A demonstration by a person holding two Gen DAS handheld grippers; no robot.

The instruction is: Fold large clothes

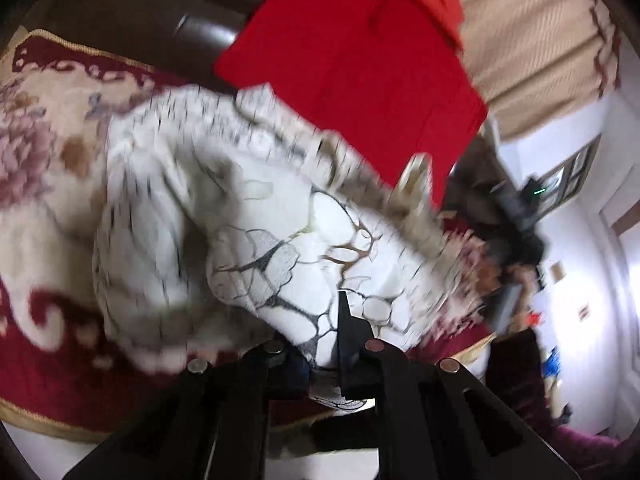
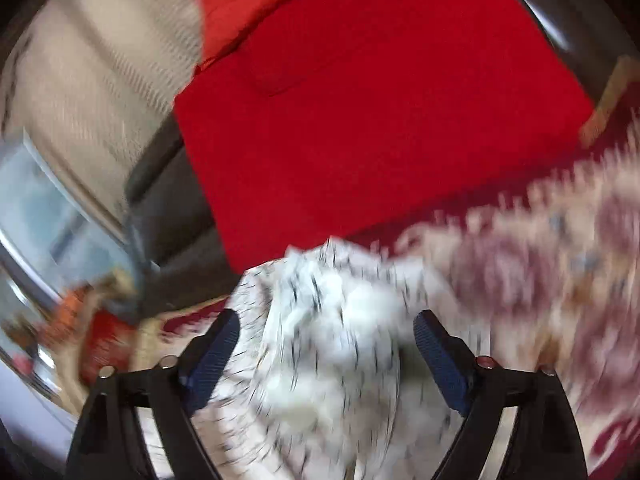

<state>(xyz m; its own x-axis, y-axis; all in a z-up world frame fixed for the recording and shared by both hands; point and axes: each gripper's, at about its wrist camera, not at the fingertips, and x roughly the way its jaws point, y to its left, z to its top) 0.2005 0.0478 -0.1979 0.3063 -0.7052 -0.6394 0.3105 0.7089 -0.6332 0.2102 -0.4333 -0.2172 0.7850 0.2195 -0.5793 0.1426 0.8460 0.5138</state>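
Note:
A large white garment (image 1: 224, 216) with black and gold line patterns lies bunched on a red and cream floral rug (image 1: 48, 152). My left gripper (image 1: 320, 364) is shut on a fold of the garment near its lower edge. In the right wrist view the same white garment (image 2: 328, 340) fills the space between the fingers of my right gripper (image 2: 326, 356), which is open with the cloth lying between its blue pads (image 2: 216, 352). Both views are motion-blurred.
A flat red cloth (image 1: 352, 72) lies beyond the garment, also in the right wrist view (image 2: 372, 112). A beige striped curtain (image 1: 528, 32) hangs behind. Dark furniture (image 1: 132, 20) borders the rug. Cluttered items (image 2: 80, 320) sit at the left.

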